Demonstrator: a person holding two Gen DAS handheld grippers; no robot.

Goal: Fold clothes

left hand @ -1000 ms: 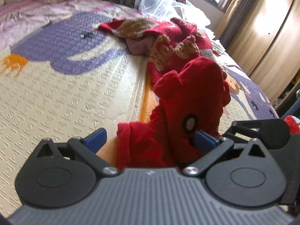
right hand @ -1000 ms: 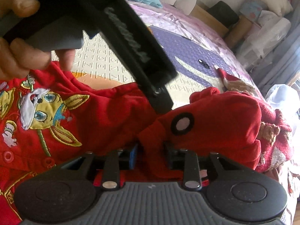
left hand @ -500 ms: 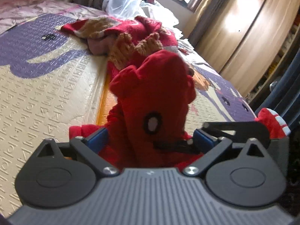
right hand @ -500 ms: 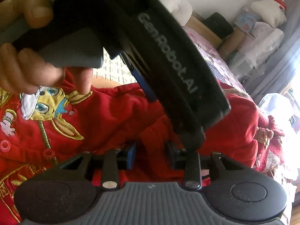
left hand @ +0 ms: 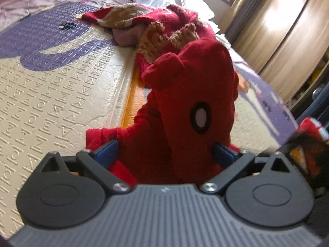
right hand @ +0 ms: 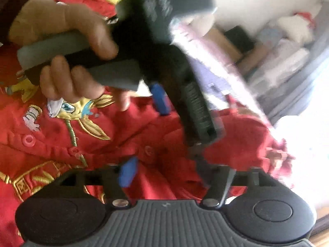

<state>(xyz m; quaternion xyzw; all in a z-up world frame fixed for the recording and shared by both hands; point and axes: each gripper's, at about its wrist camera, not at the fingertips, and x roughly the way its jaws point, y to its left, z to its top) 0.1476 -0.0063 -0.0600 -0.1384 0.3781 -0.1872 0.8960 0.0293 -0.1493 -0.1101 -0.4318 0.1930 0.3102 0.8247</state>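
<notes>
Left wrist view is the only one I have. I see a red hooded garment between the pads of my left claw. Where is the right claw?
Observer: The right claw is low over the same red garment, close to the left claw. The picture is blurred, so I cannot tell whether it grips.
Operator: Is the garment's front visible?
Observer: Yes. A yellow embroidered cartoon figure and snap buttons face up.
Operator: Anything else?
Observer: The left hand holds the left claw's grey handle, above that embroidery.
</notes>
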